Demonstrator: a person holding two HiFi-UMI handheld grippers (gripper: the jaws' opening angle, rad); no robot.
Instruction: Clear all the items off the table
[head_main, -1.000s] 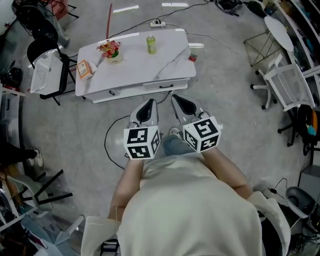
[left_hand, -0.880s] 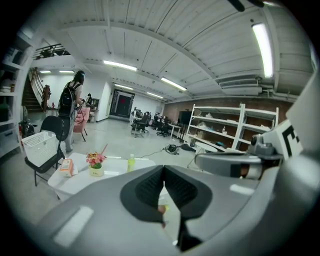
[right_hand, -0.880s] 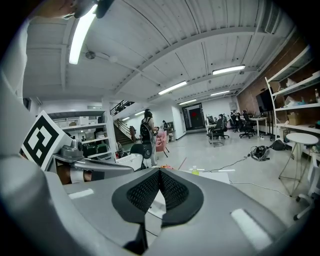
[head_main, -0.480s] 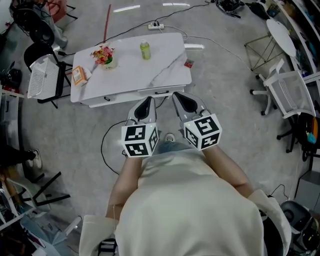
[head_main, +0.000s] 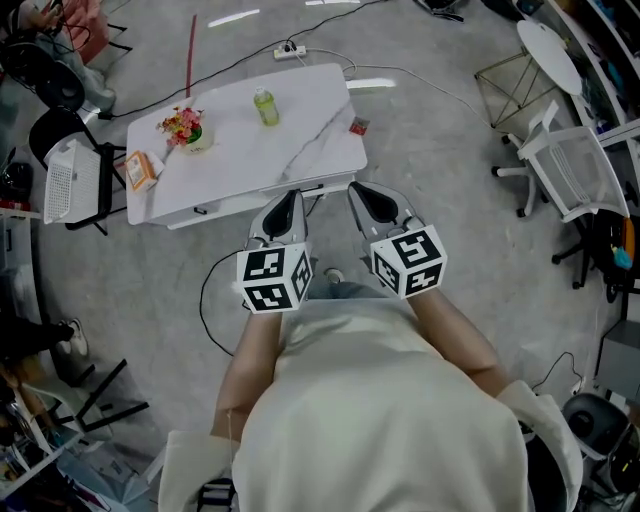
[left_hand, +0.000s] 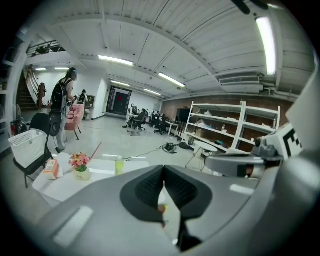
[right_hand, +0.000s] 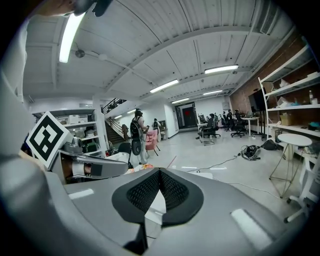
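A white marble-top table stands ahead on the grey floor. On it are a pot of pink flowers, a green bottle, an orange box at its left end and a small red item at its right edge. My left gripper and right gripper are side by side just short of the table's near edge, both shut and empty. The left gripper view shows the flowers, bottle and box beyond its shut jaws.
A white basket sits on a black chair left of the table. A white chair and a round white table stand at the right. A power strip and cables lie behind the table, and a black cable lies near my feet.
The table has drifted left in the head view and its near edge is now closer to both gripper tips. Both grippers stay shut and empty.
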